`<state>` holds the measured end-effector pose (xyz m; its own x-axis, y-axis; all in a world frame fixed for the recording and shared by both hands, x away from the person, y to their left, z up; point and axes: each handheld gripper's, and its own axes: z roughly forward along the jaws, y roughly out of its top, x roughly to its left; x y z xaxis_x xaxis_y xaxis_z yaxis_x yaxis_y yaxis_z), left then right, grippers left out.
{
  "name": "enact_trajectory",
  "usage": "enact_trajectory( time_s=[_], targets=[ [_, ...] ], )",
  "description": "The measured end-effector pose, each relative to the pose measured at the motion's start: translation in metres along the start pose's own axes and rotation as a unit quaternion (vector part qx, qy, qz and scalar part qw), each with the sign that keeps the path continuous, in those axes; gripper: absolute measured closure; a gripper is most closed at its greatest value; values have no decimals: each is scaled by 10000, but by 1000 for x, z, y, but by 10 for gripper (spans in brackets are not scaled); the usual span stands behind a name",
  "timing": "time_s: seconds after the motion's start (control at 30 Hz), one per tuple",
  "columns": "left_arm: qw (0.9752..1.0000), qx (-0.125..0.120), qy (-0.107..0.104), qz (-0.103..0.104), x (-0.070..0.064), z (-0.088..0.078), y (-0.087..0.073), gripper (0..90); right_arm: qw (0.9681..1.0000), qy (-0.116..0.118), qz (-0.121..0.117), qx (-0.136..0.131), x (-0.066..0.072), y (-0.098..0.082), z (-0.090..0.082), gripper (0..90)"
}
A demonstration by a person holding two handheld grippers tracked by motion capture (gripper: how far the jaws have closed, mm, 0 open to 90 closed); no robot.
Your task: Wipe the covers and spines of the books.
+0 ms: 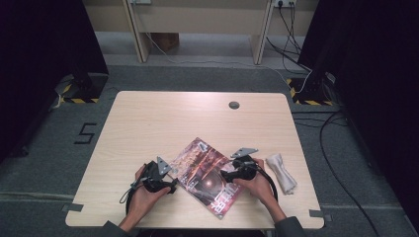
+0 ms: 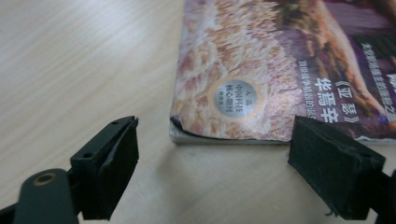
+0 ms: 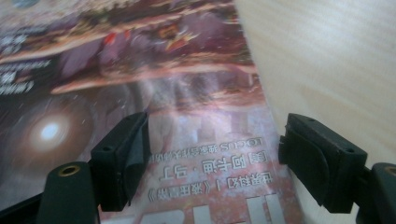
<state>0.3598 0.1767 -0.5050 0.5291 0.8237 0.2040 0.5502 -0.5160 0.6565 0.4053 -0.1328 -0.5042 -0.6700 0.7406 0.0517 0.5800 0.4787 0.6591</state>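
Glossy magazine (image 1: 207, 175) flat on wooden table (image 1: 148, 123), left gripper (image 2: 212, 172) spread at its corner, right gripper (image 3: 212, 158) spread over its cover, white cloth (image 1: 282, 173) beside it.

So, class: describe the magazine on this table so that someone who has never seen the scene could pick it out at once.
Start at the pale wooden table and look to its near edge, between the person's two hands. The magazine lies flat and askew there, with the left tongs open at one corner and the right tongs open over its cover. Unlike the plain white cloth to its right, it is glossy, reddish-purple and printed.
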Motion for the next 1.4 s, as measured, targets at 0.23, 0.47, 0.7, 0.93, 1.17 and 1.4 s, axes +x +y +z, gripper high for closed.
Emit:
enact_trajectory(
  time_s=[0.23,0.47,0.7,0.93,1.17,1.4],
  targets=[
    [9998,-41,214,-18,5,12,9,171,10000,-37,28,82,17,-17,-15,220],
    [9997,-88,242,-46,7,17,14,187,9999,-14,-9,105,28,-29,-25,208],
    [9999,-69,-47,-71,2,10,8,206,10000,3,-24,88,29,-32,-27,209],
    [9986,-116,-491,129,-23,-8,0,197,10000,38,-29,67,28,-33,-26,207],
    [9978,-144,-580,277,-37,-12,-2,200,10000,31,-34,60,28,-33,-26,206],
    [9983,-115,-527,199,-33,-9,-1,160,9999,45,16,142,30,-32,-27,204]
  ],
)
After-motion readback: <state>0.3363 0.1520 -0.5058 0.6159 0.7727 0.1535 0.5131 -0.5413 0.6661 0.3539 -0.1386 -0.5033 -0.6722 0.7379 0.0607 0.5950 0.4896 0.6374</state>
